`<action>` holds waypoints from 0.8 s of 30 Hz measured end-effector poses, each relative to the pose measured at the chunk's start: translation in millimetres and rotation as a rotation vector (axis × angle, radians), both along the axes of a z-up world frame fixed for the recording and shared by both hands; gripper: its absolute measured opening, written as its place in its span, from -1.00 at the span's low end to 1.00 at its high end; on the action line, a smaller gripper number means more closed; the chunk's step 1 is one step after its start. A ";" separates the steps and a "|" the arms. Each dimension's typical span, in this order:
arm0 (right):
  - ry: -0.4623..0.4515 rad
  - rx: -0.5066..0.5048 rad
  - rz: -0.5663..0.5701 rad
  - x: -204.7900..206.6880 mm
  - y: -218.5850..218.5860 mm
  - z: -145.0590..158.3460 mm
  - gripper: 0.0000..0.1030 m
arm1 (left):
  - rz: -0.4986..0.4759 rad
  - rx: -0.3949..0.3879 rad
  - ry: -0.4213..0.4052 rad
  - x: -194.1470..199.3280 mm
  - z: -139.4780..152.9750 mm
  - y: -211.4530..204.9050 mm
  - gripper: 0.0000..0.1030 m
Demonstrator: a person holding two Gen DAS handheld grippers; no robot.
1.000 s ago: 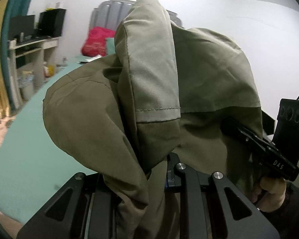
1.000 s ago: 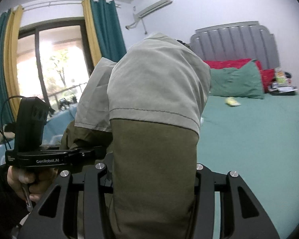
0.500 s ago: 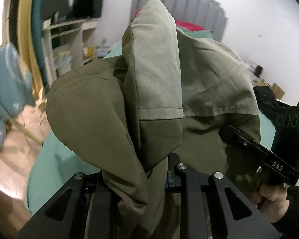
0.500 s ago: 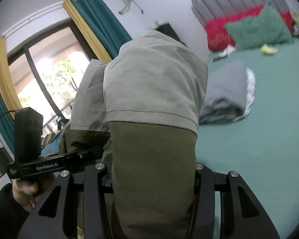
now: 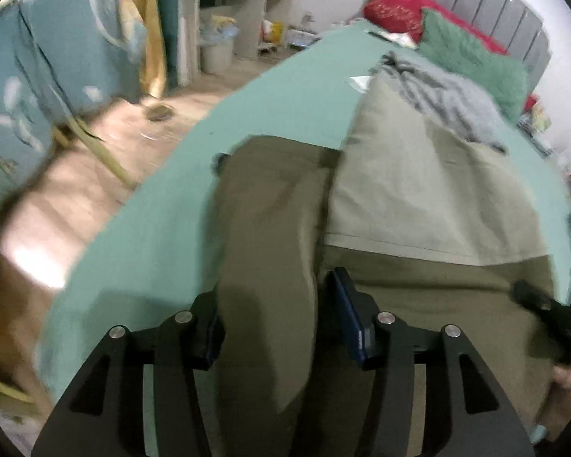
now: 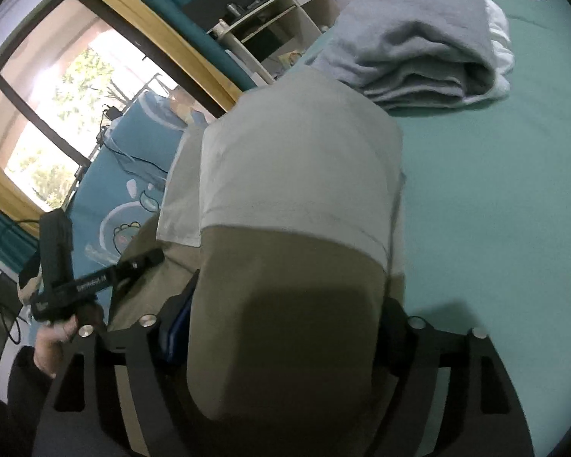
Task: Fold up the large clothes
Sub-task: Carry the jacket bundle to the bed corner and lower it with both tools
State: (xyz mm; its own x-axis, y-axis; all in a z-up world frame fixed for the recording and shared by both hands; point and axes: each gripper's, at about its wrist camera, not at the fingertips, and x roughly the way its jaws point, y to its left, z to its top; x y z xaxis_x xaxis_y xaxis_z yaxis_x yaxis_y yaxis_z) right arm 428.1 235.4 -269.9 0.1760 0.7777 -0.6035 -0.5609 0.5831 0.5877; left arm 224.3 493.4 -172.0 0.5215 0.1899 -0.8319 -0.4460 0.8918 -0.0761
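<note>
A two-tone olive and pale khaki garment (image 5: pixel 418 198) hangs folded between both grippers, its far end reaching down onto the green bed. My left gripper (image 5: pixel 278 327) is shut on a thick dark olive fold of it. My right gripper (image 6: pixel 285 327) is shut on the other end of the garment (image 6: pixel 297 190), which drapes over the jaws and hides the fingertips. The left gripper also shows at the left of the right wrist view (image 6: pixel 95 278), and the right one at the right edge of the left wrist view (image 5: pixel 552 312).
The green bed sheet (image 6: pixel 495 209) spreads ahead. A folded grey and white pile (image 6: pixel 426 45) lies just beyond the garment; it also shows in the left wrist view (image 5: pixel 449 95). Green and red pillows (image 5: pixel 472 57) lie at the headboard. The bed edge and wooden floor (image 5: pixel 95 175) lie to the left.
Both grippers have tipped forward and down, carrying the garment from held up in the air toward the bed surface. The cloth now lies out ahead instead of standing up before the cameras.
</note>
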 end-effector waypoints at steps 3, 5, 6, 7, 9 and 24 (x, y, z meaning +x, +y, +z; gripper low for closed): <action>-0.047 -0.031 -0.038 -14.1 -17.1 5.7 0.58 | 0.051 0.086 0.016 -17.2 11.7 -1.7 0.07; -0.070 -0.048 -0.064 -23.9 -31.3 11.0 0.64 | 0.068 0.049 0.033 -23.4 12.7 5.1 0.07; -0.078 -0.056 -0.065 -29.1 -34.5 14.0 0.69 | 0.067 0.029 0.027 -33.8 16.6 1.6 0.07; -0.092 -0.070 -0.055 -34.9 -37.7 16.1 0.72 | 0.056 0.018 0.014 -41.5 18.7 -1.2 0.07; -0.146 -0.113 -0.013 -48.1 -40.0 21.2 0.85 | 0.027 0.015 -0.020 -58.0 25.0 -12.6 0.07; -0.132 -0.177 -0.012 -96.4 -92.6 40.1 0.87 | -0.139 0.076 -0.116 -119.3 67.4 -157.8 0.07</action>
State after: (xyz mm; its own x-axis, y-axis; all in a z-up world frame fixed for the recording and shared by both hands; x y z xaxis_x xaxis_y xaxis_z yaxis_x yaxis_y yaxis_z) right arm 331.6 142.8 -229.8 0.2708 0.6587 -0.7020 -0.6185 0.6779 0.3975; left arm 105.0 335.5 -104.6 0.6385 0.1693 -0.7508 -0.3107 0.9492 -0.0502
